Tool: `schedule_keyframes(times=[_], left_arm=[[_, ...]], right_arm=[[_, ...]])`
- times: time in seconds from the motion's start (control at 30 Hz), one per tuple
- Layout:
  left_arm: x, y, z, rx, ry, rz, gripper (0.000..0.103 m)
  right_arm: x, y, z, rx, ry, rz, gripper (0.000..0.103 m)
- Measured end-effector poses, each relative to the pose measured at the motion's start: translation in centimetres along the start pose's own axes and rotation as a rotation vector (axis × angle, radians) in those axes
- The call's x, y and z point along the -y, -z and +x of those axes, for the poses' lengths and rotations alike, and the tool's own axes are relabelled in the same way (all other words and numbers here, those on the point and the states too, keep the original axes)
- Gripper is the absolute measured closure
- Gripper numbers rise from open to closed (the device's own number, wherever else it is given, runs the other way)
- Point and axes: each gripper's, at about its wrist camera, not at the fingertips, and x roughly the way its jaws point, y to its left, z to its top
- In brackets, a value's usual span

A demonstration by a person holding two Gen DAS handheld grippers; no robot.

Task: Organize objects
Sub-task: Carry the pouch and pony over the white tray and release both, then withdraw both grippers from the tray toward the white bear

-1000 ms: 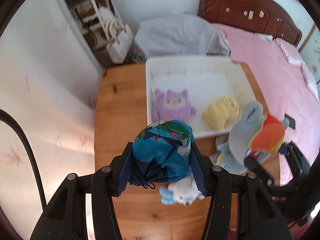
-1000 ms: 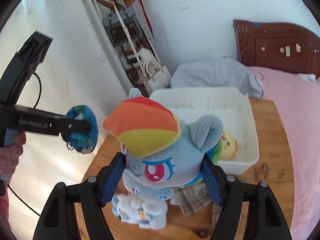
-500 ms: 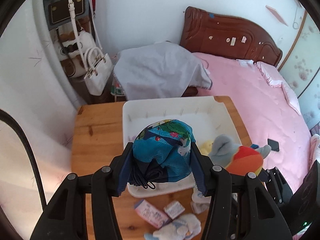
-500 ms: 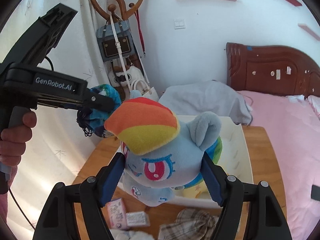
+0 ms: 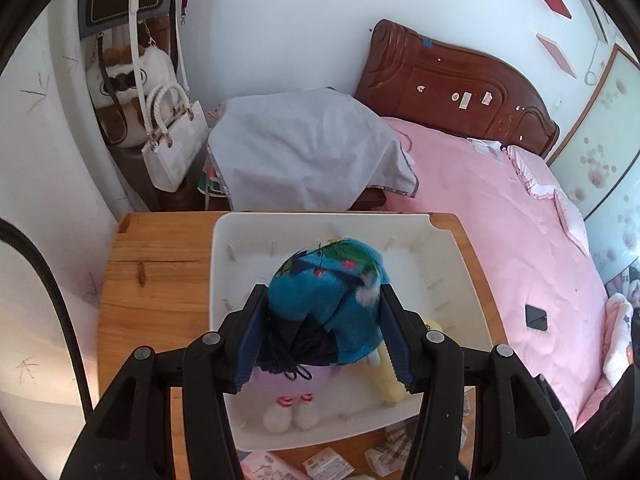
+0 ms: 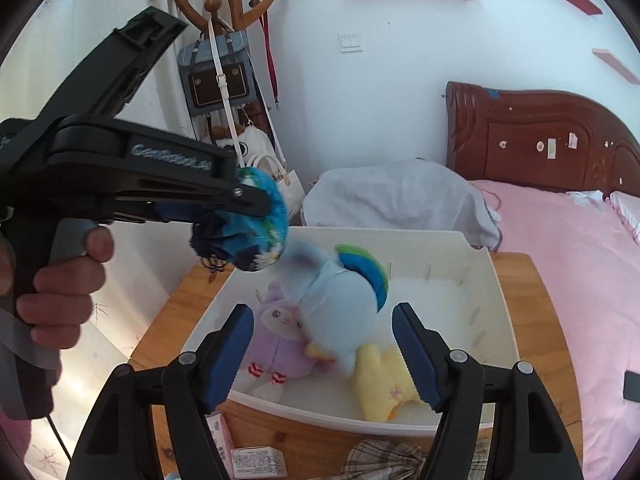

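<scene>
Bedroom walls, a pink bed [image 5: 500, 216] and a wooden headboard [image 6: 540, 136] frame the wooden worktop [image 5: 156, 276], which carries a white bin [image 6: 496, 304] filling most of its far half. Inside the bin lie a purple plush [image 6: 276, 340] and a yellow plush [image 6: 384, 384], touching each other at the near wall. A blue pony plush [image 6: 340, 312] with a rainbow mane is blurred just above them, clear of both pads of the right claw [image 6: 323, 354]; that claw stands released, its jaws closing a little on nothing. The left claw [image 5: 320, 336] is clenched on a blue patterned fabric bundle [image 5: 328, 304], held over the bin's middle (a dark cord dangles from its underside).

Risks, as I judge them: the pony may bounce off the two plushes and tip over the near rim. The bundle's loose cord could snag a pad on release. Small boxes [image 6: 256, 460] near the worktop's front edge could be knocked off.
</scene>
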Motion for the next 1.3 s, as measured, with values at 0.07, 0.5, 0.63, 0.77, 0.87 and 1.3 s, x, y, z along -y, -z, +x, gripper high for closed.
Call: schedule_keyframes(times=[0.07, 0.5, 0.63, 0.77, 0.87, 1.3], left_arm=[[0.2, -0.1, 0.0, 0.015, 0.005, -0.001, 0.045], [1.4, 0.1, -0.8, 0.021, -0.023, -0.003, 0.041], [1.9, 0.3, -1.2, 0.024, -0.033, -0.005, 0.041], [2.3, 0.8, -1.8, 0.027, -0.051, -0.011, 0.041], [2.6, 1.2, -2.4, 0.028, -0.068, -0.017, 0.041], [3.8, 4.2, -5.5, 0.018, -0.166, -0.089, 0.041]], right_arm=[[0.1, 0.1, 0.1, -0.005, 0.000, 0.000, 0.031], [0.6, 0.3, -0.6, -0.031, -0.011, -0.006, 0.031], [0.8, 0.4, -1.2, -0.032, -0.020, -0.003, 0.031], [1.0, 0.3, -1.9, -0.027, -0.030, -0.005, 0.030], [1.2, 0.4, -2.5, -0.023, -0.039, -0.006, 0.030], [1.9, 0.8, -6.1, 0.001, -0.107, -0.029, 0.028]])
